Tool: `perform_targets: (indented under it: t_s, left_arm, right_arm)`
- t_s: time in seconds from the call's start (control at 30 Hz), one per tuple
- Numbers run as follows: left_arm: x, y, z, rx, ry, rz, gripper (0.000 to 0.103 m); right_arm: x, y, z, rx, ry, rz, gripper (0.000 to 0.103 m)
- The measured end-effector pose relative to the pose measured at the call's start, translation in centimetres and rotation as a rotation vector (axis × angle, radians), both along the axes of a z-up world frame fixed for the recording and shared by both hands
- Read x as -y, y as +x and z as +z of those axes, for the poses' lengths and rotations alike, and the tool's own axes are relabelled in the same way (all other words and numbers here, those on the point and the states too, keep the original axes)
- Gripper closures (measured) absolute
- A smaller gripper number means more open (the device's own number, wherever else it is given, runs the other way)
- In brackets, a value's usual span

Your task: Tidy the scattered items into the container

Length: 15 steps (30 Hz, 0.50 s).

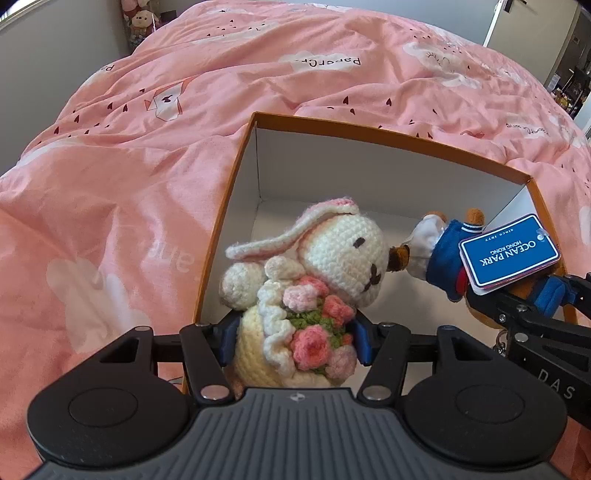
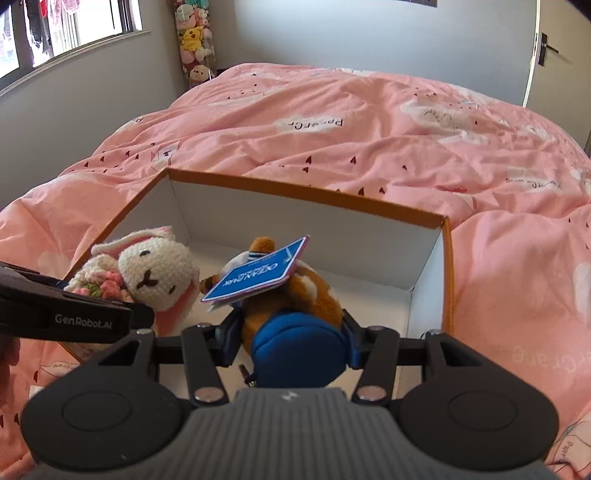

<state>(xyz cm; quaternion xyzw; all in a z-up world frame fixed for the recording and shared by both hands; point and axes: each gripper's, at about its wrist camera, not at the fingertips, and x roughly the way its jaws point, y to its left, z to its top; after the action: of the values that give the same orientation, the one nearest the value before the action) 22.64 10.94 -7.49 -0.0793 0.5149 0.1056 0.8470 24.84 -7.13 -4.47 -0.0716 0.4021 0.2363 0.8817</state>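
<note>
My left gripper (image 1: 293, 341) is shut on a white crocheted bunny (image 1: 306, 288) with a pink flower bouquet, holding it over the near left part of the open orange box (image 1: 388, 138). My right gripper (image 2: 290, 341) is shut on a brown plush toy in a blue sailor outfit (image 2: 295, 314) with a blue "Ocean Park" tag (image 2: 258, 275), held over the box (image 2: 306, 195) interior. The bunny shows at left in the right wrist view (image 2: 155, 271); the plush toy shows at right in the left wrist view (image 1: 439, 254). The two toys nearly touch.
The box has white inner walls and sits on a bed with a rumpled pink duvet (image 2: 369, 122). A column of stuffed toys (image 2: 194, 40) stands in the far corner by a window (image 2: 66, 29). A door (image 2: 554, 55) is at the far right.
</note>
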Motion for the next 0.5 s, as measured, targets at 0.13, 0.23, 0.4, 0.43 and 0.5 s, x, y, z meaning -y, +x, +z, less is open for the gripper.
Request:
perform_targets:
  t_s: [0.13,0.23,0.4,0.43,0.5]
  left_arm:
    - [1.0,0.8,-0.2,-0.056,0.057,-0.045,0.034]
    - [1.8,1.3,-0.5,-0.086,0.092,-0.08,0.034]
    - [3.0,2.0,-1.4,-0.133,0.144,-0.118,0.034]
    - [3.1,2.1,-1.5,-0.139,0.157,-0.118,0.034]
    - [3.5,2.2,-1.8,-0.15,0.182,-0.119,0.034]
  right_arm:
    - [-1.1,0.2,-1.1,-0.036,-0.015,0.015,0.048]
    - [-1.2,0.4,-1.6,-0.06,-0.021,0.018,0.048]
    - [-0.7,1.1,-2.2,-0.108,-0.016,0.016,0.048]
    - [-0.7,1.2,-2.3,-0.118,-0.013,0.016,0.048]
    - [-0.6,1.2,-2.6,-0.132,-0.013,0.021,0.048]
